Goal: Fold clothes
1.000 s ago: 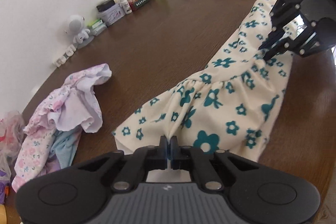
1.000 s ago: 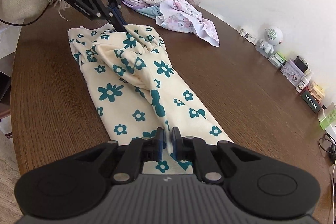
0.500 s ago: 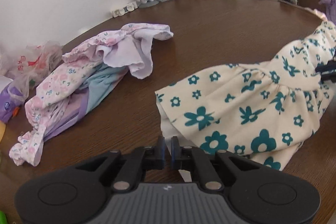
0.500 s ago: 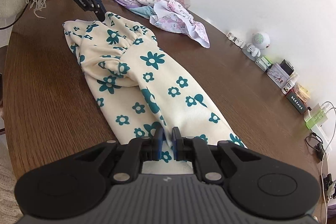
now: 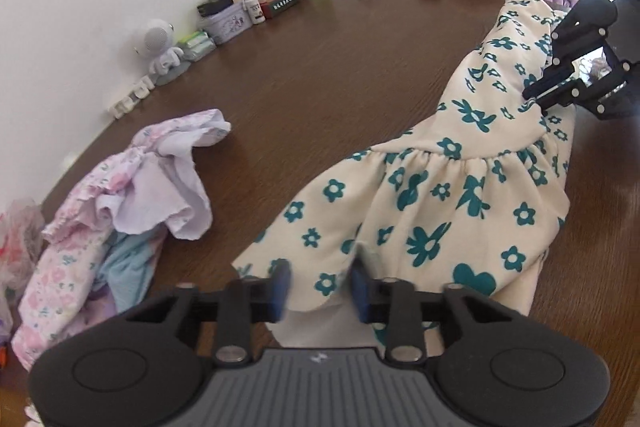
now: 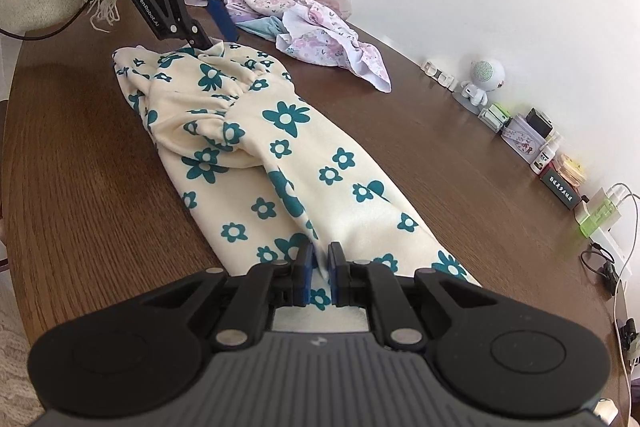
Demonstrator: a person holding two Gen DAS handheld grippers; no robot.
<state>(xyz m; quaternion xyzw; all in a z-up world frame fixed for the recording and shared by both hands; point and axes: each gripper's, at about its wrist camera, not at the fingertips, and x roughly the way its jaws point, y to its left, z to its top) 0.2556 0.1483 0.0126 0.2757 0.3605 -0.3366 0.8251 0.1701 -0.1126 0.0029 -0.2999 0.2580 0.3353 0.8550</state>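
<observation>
Tabletop [image 6: 72,167]: dark wood; floral garment [image 6: 256,131] stretched from 6 toward 11 o'clock.
Right gripper [image 6: 320,261]: nearly closed, pinching the near hem.
Left gripper [image 5: 320,281]: jaws apart, far hem between them, not gripped.
Tip: clamp the far hem fully before lifting, and keep the cloth taut.
</observation>
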